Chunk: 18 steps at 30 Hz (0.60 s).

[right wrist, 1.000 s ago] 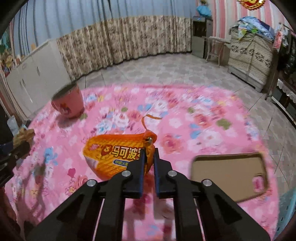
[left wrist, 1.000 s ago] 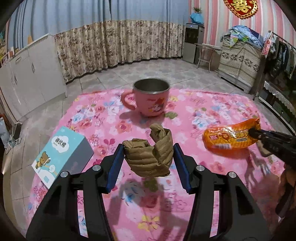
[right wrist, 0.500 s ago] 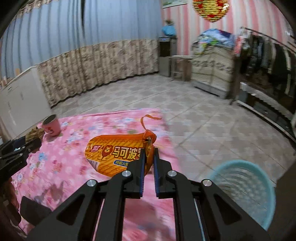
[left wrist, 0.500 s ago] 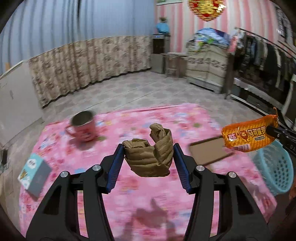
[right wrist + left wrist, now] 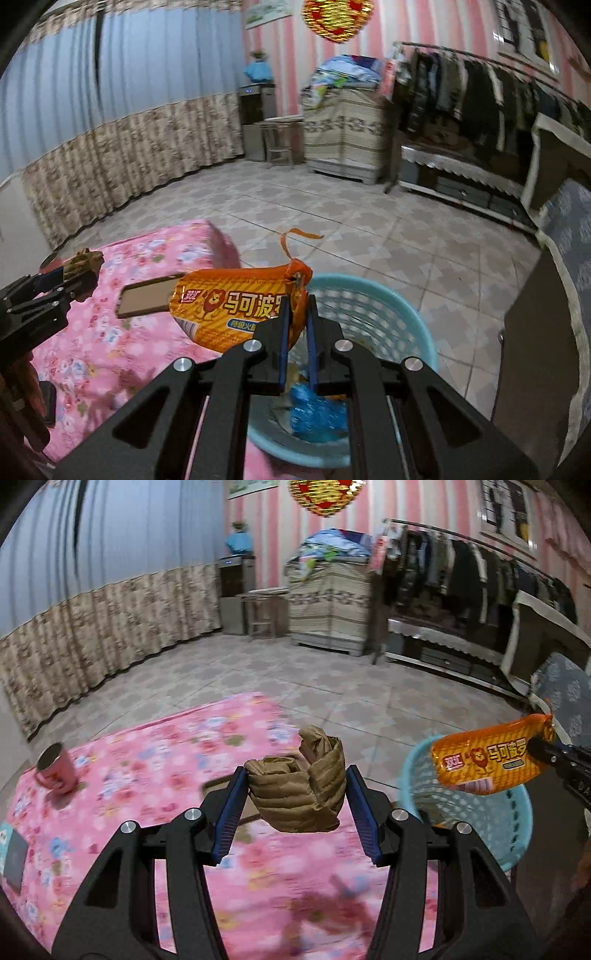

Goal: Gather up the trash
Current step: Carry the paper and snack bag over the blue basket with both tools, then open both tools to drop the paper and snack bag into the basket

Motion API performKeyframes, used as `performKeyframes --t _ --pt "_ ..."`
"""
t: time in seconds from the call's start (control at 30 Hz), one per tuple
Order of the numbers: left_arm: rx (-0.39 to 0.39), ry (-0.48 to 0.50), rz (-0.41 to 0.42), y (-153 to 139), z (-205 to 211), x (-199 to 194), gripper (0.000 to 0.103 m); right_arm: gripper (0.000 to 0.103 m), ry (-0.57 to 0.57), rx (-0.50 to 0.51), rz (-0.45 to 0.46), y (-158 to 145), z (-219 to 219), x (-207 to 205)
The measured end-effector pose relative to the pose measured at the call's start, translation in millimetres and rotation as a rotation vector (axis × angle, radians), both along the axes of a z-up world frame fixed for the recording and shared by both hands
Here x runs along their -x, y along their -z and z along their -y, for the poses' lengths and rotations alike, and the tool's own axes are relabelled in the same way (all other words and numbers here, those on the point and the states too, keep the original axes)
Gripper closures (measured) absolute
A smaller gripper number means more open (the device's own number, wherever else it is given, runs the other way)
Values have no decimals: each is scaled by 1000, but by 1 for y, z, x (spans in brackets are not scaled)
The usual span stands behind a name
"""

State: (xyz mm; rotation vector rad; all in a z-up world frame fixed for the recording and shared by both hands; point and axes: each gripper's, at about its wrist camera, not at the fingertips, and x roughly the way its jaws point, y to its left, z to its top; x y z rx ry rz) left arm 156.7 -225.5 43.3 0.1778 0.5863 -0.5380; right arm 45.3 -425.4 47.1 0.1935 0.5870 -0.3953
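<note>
My left gripper (image 5: 295,794) is shut on a crumpled brown paper wad (image 5: 295,797), held above the pink flowered table cover (image 5: 155,768). My right gripper (image 5: 297,314) is shut on the knotted end of an orange sausage wrapper (image 5: 236,306), which hangs over the rim of a light blue mesh basket (image 5: 376,306) beside the table. The wrapper (image 5: 487,757) and basket (image 5: 480,812) also show at the right of the left wrist view. Blue and pale trash (image 5: 314,410) lies inside the basket. The left gripper (image 5: 70,273) with the wad appears at the far left of the right wrist view.
A pink mug (image 5: 55,771) stands at the table's far left, and a brown-backed phone-like slab (image 5: 144,299) lies near its right edge. A box corner (image 5: 11,849) shows at the left margin. Tiled floor (image 5: 369,229), cabinets and a clothes rack (image 5: 461,572) lie beyond.
Both grippers have swung to the right across the table with their loads. The basket has come into view under the wrapper; the mug and box have slid off to the left.
</note>
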Motion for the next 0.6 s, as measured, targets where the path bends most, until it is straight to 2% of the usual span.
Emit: performKeyframes --t 0.27,0.6 --pt "2 76 -34 15 54 14 50 94 108 -56 0 28 39 25" --pt "-26 175 -76 40 124 24 50 94 200 -45 -25 43 79 42"
